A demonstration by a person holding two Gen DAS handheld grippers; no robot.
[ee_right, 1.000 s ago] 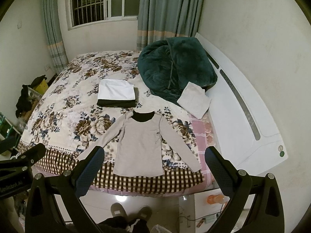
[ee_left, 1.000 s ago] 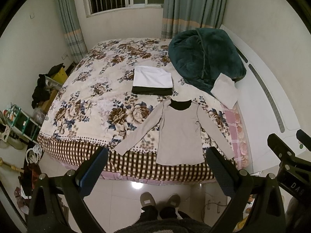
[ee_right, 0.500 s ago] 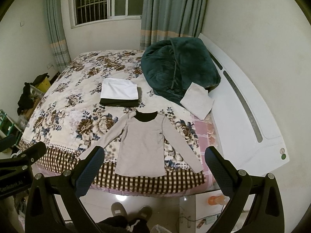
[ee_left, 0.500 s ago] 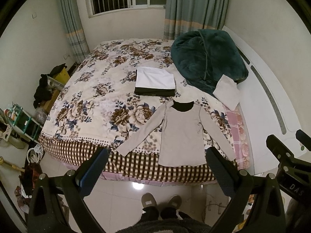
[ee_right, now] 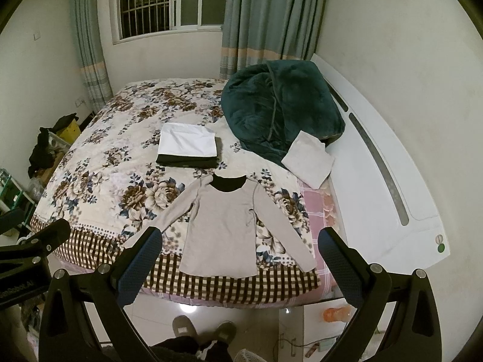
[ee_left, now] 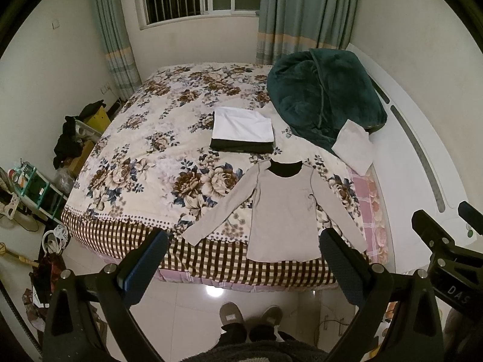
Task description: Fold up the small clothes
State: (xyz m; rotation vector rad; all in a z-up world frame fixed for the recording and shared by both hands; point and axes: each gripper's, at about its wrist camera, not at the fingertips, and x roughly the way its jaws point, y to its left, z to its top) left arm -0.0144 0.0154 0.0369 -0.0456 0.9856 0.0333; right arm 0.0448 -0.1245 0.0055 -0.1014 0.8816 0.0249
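Observation:
A grey long-sleeved shirt (ee_left: 283, 211) lies flat, sleeves spread, near the foot edge of the flowered bed (ee_left: 157, 163); it also shows in the right wrist view (ee_right: 223, 226). A folded stack, white on black (ee_left: 243, 129), lies behind it, and a folded pale cloth (ee_left: 353, 147) to its right. My left gripper (ee_left: 241, 256) is open and empty, held high above the floor in front of the bed. My right gripper (ee_right: 238, 253) is open and empty at the same height, well short of the shirt.
A dark green blanket (ee_left: 326, 96) is heaped at the bed's far right by the white headboard (ee_left: 422, 163). Clutter and shelves (ee_left: 33, 181) stand on the left. The person's slippered feet (ee_left: 250, 316) are on the tiled floor below.
Both grippers have tilted up a little, so the bed and shirt sit slightly lower in view. Both stay open; nothing on the bed moved.

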